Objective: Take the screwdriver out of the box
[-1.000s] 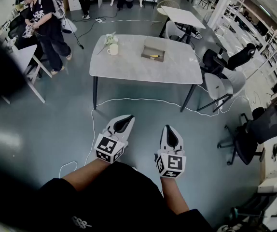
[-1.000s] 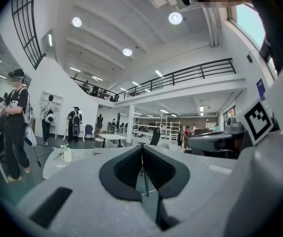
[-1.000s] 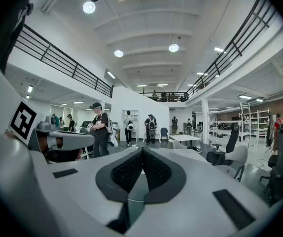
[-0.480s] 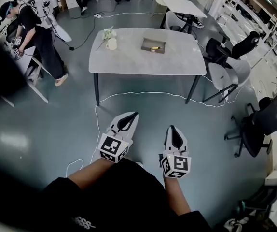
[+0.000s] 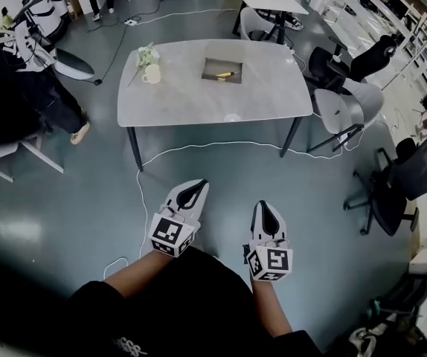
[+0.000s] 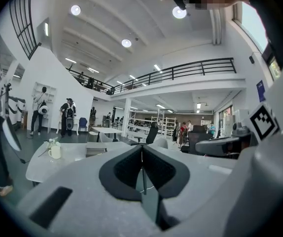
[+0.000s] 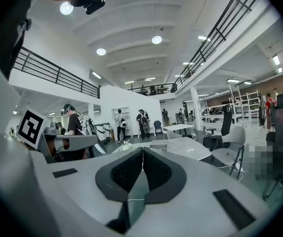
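At the left end of the far table (image 5: 198, 106) stands a mug (image 5: 152, 74), with flowers (image 5: 147, 53) just behind it. Near, over the floor (image 5: 72, 199), the left gripper (image 5: 193, 190) has its jaws pressed together with nothing between them; in its own view the dark pads (image 6: 124, 169) meet in a thin seam.

Further right, mid-table toward the far edge, lies the box (image 5: 222, 71), which looks like a shallow open tray. In it is the screwdriver (image 5: 226, 74), a small tool with a yellow handle, lying roughly crosswise. The right gripper (image 5: 265, 213), near and just right of the left one, is likewise closed on nothing. Both grippers point toward the table and are well apart from it. Chairs (image 5: 344, 110) stand off the table's right end.

The screwdriver looks light and stiff, so it should lift with little force. A smooth round handle may roll or slip, though, and the thin shaft would give poor purchase. The handle — taken across its thickest part — seems the better place to hold it, once the jaws are opened. The box is probably light too and could slide or tip if the tool catches its wall, so the other gripper might steady its rim. Finer detail of the tool is too small to make out.
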Action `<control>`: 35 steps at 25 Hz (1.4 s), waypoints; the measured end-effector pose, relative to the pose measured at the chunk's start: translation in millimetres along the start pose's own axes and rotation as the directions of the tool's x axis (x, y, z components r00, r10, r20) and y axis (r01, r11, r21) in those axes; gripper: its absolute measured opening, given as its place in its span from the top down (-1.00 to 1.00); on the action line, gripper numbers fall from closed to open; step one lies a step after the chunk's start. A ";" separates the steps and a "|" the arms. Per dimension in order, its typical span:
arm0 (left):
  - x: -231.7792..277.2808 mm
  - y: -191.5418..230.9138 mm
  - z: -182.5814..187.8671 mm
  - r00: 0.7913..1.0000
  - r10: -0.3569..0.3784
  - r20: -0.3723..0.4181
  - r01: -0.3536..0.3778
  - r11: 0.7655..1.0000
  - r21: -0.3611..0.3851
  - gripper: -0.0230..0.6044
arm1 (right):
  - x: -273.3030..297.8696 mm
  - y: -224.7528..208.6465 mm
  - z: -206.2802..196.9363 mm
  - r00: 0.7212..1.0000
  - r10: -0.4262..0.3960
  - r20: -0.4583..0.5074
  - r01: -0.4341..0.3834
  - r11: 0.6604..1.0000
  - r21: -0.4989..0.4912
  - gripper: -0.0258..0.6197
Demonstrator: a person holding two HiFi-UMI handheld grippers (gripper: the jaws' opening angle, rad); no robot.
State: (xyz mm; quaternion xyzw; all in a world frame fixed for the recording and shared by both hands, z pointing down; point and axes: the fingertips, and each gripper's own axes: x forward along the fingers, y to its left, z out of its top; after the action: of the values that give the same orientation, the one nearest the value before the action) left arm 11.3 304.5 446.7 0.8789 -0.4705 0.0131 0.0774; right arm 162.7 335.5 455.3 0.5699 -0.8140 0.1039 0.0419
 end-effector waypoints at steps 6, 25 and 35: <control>60.1 76.3 4.0 1.000 0.009 -0.006 -0.010 0.996 -0.085 0.87 | 96.8 -4.1 8.3 0.998 0.009 -0.068 -0.010 1.000 -0.008 0.88; 173.2 270.3 10.6 0.996 -0.075 -0.056 0.073 0.996 -0.044 0.87 | 309.7 13.8 70.7 0.994 -0.090 -0.057 0.088 0.995 -0.046 0.88; 222.3 295.1 -20.0 0.991 -0.071 -0.115 0.066 0.997 -0.044 0.87 | 363.5 -0.9 41.5 0.993 -0.074 -0.094 0.072 0.997 -0.024 0.88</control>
State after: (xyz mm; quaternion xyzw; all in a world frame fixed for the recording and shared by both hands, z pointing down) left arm -108.6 -36.8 524.3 0.8905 -0.4349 0.0525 0.1228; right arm 39.6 -7.9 482.8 0.5934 -0.7906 0.1211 0.0900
